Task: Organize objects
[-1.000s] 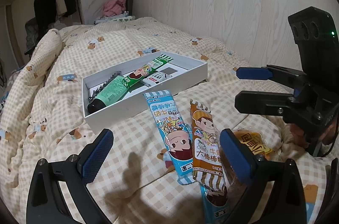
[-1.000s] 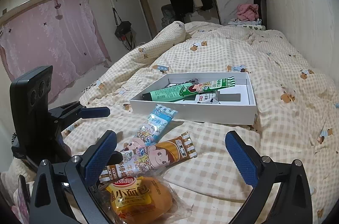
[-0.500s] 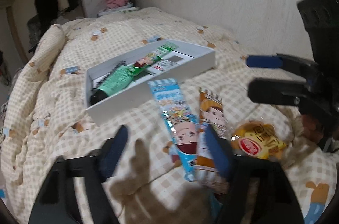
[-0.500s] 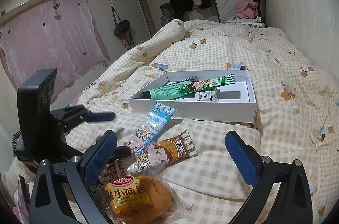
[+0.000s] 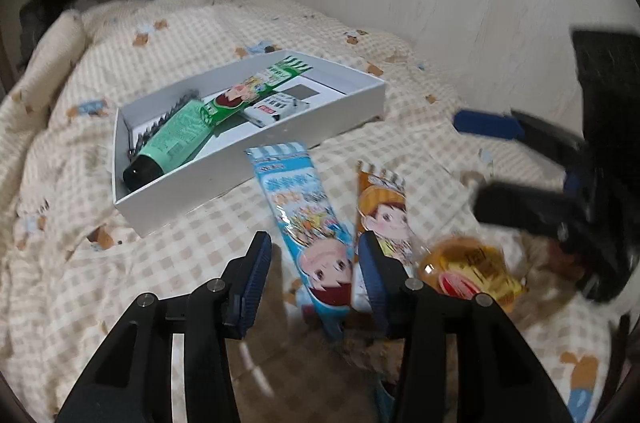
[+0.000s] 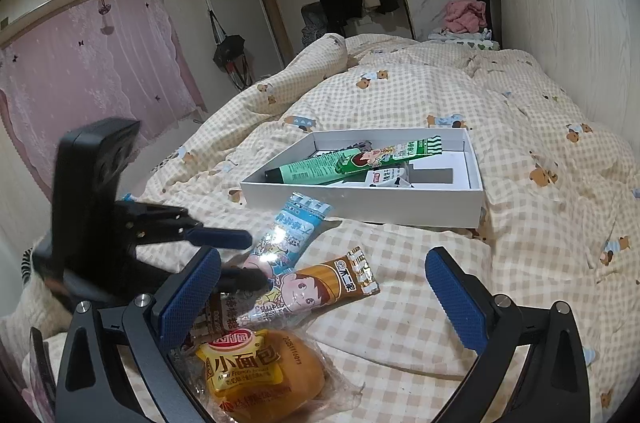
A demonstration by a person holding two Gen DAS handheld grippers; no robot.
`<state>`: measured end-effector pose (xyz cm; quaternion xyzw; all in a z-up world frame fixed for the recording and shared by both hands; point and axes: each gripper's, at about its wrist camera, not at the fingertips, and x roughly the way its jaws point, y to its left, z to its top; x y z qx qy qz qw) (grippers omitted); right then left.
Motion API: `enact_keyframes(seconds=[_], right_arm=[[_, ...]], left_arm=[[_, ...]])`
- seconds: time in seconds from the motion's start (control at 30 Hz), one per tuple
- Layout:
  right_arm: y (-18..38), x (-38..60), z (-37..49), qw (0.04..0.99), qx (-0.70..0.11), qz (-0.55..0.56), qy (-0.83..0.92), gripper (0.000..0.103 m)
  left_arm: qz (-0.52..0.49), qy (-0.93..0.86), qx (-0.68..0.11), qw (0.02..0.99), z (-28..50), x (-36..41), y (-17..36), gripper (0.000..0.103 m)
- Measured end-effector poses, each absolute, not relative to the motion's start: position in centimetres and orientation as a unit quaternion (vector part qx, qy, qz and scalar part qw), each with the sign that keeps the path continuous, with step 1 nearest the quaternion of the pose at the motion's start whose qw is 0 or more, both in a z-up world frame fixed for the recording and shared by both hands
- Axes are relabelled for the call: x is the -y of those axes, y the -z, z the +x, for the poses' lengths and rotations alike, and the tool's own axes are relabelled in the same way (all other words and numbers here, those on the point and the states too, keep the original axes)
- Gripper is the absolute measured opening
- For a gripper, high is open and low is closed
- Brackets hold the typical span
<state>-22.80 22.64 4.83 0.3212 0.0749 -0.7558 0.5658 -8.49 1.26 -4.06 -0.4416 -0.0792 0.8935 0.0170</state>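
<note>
**Left gripper closing round blue snack pack on the bed**

We describe largest to smallest. The bed quilt (image 6: 420,95), soft checked fabric w/ bear print, fills both views; it will give under any press. On it sits a shallow white box (image 6: 372,203), stiff card, at 12 o'clock from the loose snacks. The box already holds a green tube (image 5: 176,139), a green snack pack and a small white carton.

At 6 o'clock from the box lie three loose items. A blue snack pack (image 5: 304,219), long, flat, glossy film: we judge it light, floppy and slippery, best taken across its narrow width nr the middle. A brown snack pack (image 6: 320,287) lies just beside it, at 3 o'clock in the left wrist view, same sort. A wrapped bun (image 6: 260,375) is at 6 o'clock in the right wrist view: soft, squashable, so grip gently.

The left gripper (image 5: 316,275) has just been closing; its fingers straddle the blue pack's lower end, part-way apart, pads not clearly pressing yet. The right gripper (image 6: 320,295) hangs w/ fingers wide apart, nothing held.
</note>
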Motion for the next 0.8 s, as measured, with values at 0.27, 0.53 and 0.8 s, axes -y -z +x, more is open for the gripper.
enact_keyframes(seconds=[0.27,0.53,0.8], right_arm=[[-4.7,-22.7,-22.8,0.565,-0.076,0.323,0.755,0.103],[-4.7,-22.7,-22.8,0.565,-0.076,0.323,0.755,0.103],[-4.7,-22.7,-22.9,0.565,-0.074,0.326,0.754,0.103]], left_arm=[[-0.453,-0.88,0.139,0.023,-9.1,0.3,5.1,0.052],[-0.42,-0.897,0.135,0.031,-8.0,0.0,4.0,0.015],[-0.355,-0.92,0.163,0.003,-5.7,2.1,1.3,0.009]])
